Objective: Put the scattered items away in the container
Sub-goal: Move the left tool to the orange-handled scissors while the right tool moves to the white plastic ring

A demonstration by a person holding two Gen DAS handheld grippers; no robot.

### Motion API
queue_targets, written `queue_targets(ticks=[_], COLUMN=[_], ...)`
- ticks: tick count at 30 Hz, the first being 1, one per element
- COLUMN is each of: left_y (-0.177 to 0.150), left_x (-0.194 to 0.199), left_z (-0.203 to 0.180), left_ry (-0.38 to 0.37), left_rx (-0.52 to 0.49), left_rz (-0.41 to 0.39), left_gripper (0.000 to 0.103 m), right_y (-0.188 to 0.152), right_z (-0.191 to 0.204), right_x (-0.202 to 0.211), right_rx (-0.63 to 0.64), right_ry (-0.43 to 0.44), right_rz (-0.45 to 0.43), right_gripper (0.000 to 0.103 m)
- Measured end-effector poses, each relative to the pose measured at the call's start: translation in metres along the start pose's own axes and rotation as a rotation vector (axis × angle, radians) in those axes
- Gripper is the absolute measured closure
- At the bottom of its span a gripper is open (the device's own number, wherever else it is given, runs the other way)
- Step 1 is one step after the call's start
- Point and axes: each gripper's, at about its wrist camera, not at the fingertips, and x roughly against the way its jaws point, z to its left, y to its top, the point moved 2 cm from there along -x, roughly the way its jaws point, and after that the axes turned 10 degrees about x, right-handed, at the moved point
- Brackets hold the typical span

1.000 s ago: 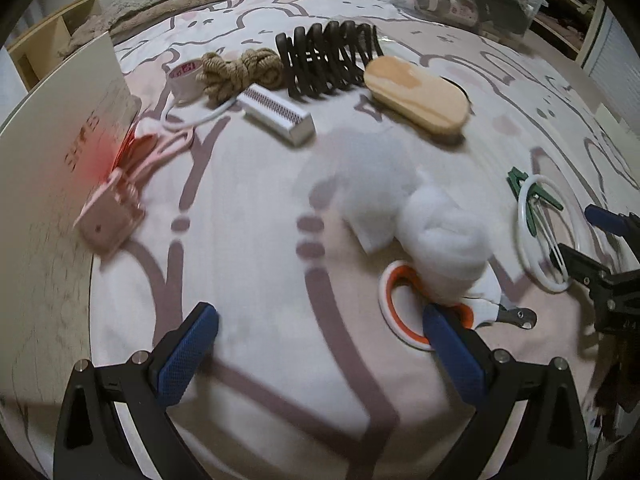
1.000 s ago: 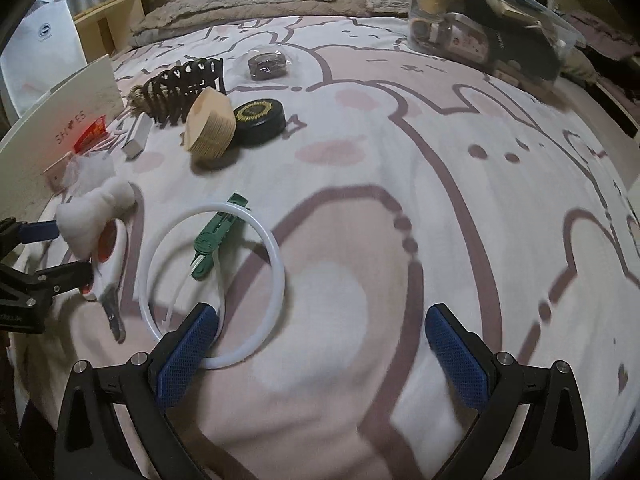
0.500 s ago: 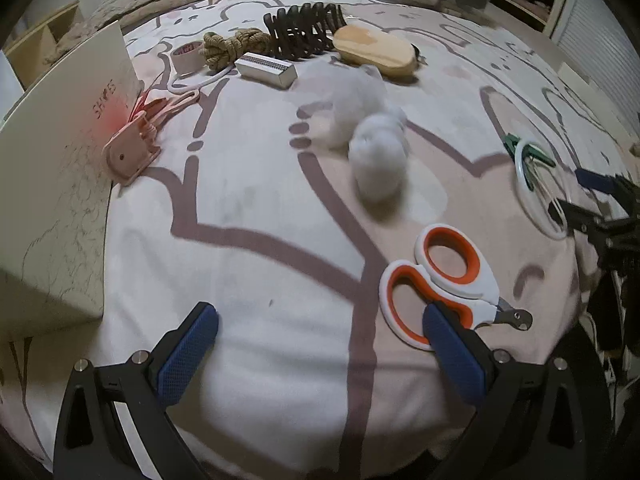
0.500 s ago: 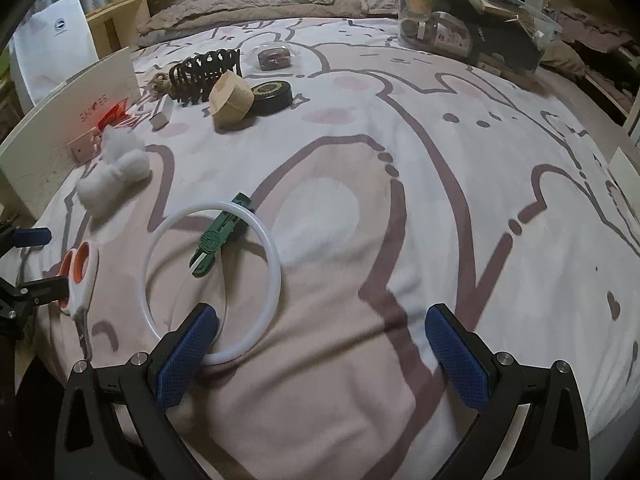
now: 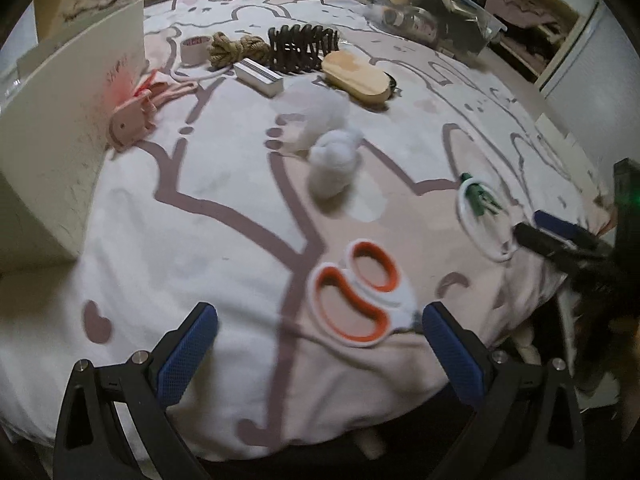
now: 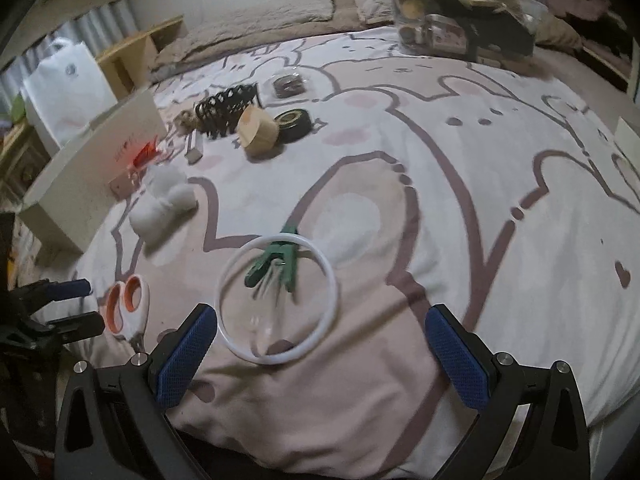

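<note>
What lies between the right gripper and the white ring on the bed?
Nothing visible: the right gripper is open just short of the white ring, bare blanket between. A green clip lies inside the ring.

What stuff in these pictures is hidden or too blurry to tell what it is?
- Scissors: blades hidden behind the left hand-held gripper finger, left wrist view.
- Clear container: contents a blurred jumble, top cut by the edge, right wrist view.
- Red writing on the white box: too smeared to read, both views.
- Small dark packet: too small to identify, right wrist view.
</note>
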Motion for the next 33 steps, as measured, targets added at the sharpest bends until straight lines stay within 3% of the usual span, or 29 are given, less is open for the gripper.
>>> queue_targets(ticks=[9, 21, 24, 33], left_y=[-0.005, -0.003, -0.002, -0.005], left_x=[-0.015, -0.033, -0.033, -0.032], left_z=[-0.021, -0.028, -0.026, -0.027], left_ry=[0.009, 0.147, 0.152, 0.155], left_rx=[0.04, 0.058, 0.076, 0.041], left_rz=[0.013, 0.019, 0.017, 0.016], left_gripper=[0.0, 0.0, 0.0, 0.002], right_y=[0.001, 0.001, 0.003, 0.008], right_z=[0.03, 0.033, 0.032, 0.017], right_x=[-0.022, -0.031, -0.025, 0.001], right_rx=[0.119, 0.144, 0.137, 0.092], right_ry=[-0.028, -0.057, -0.072, -0.064], right_rz=[0.074, 0.083, 0.07, 0.022], right_gripper=[0.0, 0.0, 0.022, 0.022])
